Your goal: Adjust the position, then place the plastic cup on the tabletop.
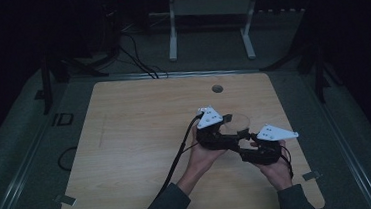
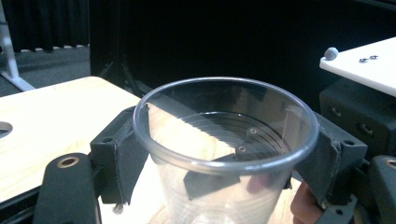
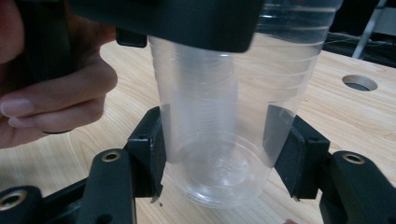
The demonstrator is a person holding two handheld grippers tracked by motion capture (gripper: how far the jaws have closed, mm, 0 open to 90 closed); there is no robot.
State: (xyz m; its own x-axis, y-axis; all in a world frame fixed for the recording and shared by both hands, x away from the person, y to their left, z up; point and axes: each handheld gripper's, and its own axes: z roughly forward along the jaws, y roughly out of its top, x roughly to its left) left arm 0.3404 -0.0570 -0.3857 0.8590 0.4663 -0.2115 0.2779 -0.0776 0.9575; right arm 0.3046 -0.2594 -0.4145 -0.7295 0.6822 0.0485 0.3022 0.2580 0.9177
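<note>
One clear cup (image 3: pixel 224 135), nothing inside.

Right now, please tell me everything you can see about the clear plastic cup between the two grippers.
The clear plastic cup is see-through, with fine ribs round its wall, a rolled rim and a flat base. It stands upright and empty, just above the wooden table. The right gripper presses on its lower wall from both sides. The left gripper flanks it just under the rim; whether those pads touch is unclear.

Light wood table (image 1: pixel 137 153), rounded corners

Round hole (image 1: pixel 217 88) near the far edge, black cable (image 1: pixel 175 160) trailing across the top, bare otherwise.
</note>
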